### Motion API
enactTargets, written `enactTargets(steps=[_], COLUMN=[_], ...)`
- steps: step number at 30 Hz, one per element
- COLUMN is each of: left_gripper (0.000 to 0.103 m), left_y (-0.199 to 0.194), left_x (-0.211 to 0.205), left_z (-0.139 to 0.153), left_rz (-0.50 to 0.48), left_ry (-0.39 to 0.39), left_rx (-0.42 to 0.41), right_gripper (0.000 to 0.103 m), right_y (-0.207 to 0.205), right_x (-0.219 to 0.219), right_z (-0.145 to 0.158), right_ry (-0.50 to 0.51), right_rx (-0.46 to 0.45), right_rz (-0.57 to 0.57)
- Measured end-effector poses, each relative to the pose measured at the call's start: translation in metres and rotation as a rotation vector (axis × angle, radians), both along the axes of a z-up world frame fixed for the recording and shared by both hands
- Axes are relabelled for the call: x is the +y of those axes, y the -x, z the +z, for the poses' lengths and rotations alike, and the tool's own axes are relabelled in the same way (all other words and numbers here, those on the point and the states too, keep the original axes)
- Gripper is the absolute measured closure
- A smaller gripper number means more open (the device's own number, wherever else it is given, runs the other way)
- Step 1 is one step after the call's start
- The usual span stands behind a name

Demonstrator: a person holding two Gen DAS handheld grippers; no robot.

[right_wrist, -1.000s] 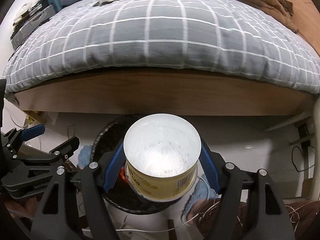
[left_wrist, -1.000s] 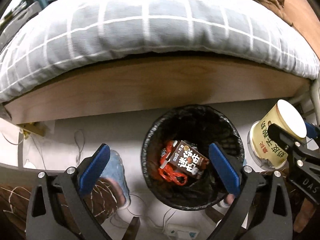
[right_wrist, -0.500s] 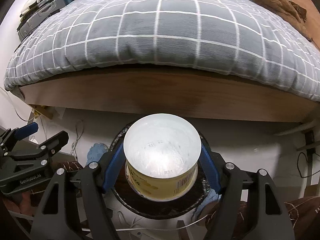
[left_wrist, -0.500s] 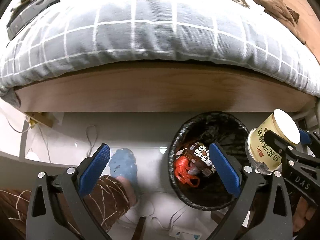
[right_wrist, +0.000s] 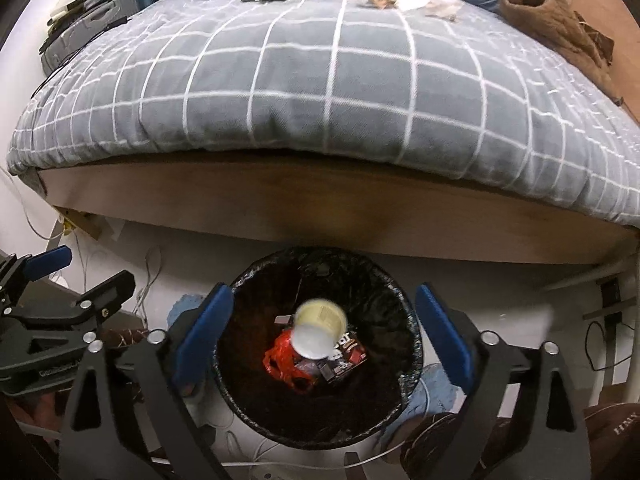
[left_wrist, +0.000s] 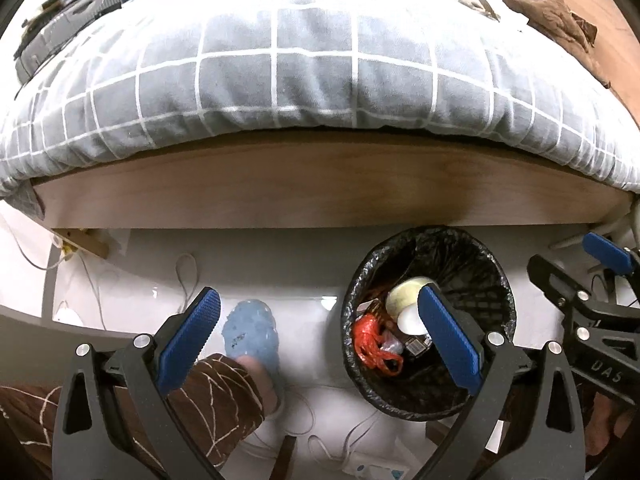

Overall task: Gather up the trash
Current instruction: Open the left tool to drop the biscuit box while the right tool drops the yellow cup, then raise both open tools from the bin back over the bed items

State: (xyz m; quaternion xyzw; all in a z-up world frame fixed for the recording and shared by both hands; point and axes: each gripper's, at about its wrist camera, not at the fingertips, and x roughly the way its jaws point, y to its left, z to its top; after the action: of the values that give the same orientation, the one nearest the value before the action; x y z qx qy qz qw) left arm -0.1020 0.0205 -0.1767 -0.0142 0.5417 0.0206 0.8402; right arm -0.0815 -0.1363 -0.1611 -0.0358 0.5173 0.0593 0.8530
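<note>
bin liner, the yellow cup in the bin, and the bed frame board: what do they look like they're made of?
Bin liner: thin black plastic film, glossy, crinkled over the rim.
Yellow cup: probably printed paper or thin plastic, with a white matte base; motion blur leaves it open.
Bed frame board: wood or wood-look laminate, brown with faint grain and a smooth satin face.

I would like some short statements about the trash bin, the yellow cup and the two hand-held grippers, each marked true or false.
1. The yellow cup is inside the trash bin. True.
2. The right hand-held gripper grips the cup. False: its jaws are opening, with nothing between them.
3. The left hand-held gripper is empty. True.
4. The bin stands on the bed. False: it stands on the floor beside it.
5. A red bag lies in the bin. True.
</note>
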Motion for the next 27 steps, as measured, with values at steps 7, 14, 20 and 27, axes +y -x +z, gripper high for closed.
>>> enactTargets(steps=[7, 14, 20, 27], left_gripper=[0.006, 0.006, 0.006, 0.006], left_y=[0.001, -0.001, -0.006, -0.017], left_x=[-0.005, -0.008, -0.013, -0.022], left_z=[0.022, 0.053, 0.075, 0.102], left_rz=[-0.015, -0.019, -0.022, -0.012], left_ry=[0.005, 0.001, 0.005, 0.010], left_rx=[-0.045, -0.108, -0.161, -0.240], right_gripper=[0.008, 0.008, 0.008, 0.008], right_y=[0.004, 0.001, -0.002, -0.014], right_x=[-0.011, -0.025, -0.033, -0.052], right_z=[0.025, 0.058, 0.081, 0.112], right_ry=[0.029, 0.036, 0.032, -0.023], right_rx=[-0.066, -0.150, -0.235, -0.336], right_rz=[-0.021, -0.048, -0.057, -0.084])
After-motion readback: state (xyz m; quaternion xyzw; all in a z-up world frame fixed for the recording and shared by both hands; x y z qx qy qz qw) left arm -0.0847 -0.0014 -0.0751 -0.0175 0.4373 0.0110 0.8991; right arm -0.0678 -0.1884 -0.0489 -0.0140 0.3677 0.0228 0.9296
